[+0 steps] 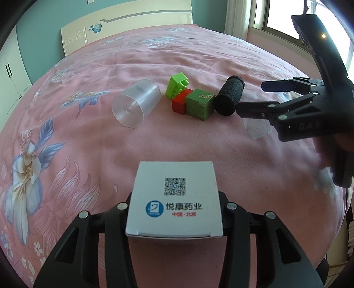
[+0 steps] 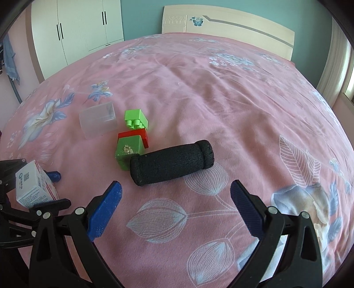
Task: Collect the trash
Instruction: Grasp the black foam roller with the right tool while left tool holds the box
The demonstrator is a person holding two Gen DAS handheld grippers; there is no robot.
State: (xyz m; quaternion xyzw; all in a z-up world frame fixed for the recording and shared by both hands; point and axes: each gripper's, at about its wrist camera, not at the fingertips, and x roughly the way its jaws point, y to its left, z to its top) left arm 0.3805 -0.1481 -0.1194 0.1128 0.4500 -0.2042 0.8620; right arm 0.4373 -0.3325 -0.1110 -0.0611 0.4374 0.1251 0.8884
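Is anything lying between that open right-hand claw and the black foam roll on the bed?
Nothing visible does. Only bare pink bedspread lies between the right gripper and the black foam roll. The dark green block touches the roll's far left end, off the approach line.

Pink floral bedspread (image 2: pixel 199 93), cream headboard (image 2: pixel 232 24), teal wall (image 2: pixel 141 20), white wardrobe (image 2: pixel 77 26), bright curtained window (image 1: pixel 278 15)

The white box (image 1: pixel 174 199) hides the left gripper (image 1: pixel 174 221) fingertips; the red block (image 2: pixel 135 135) is mostly covered by the green cube (image 2: pixel 127 150). Lower right, the hand (image 1: pixel 327 155) is blurred.
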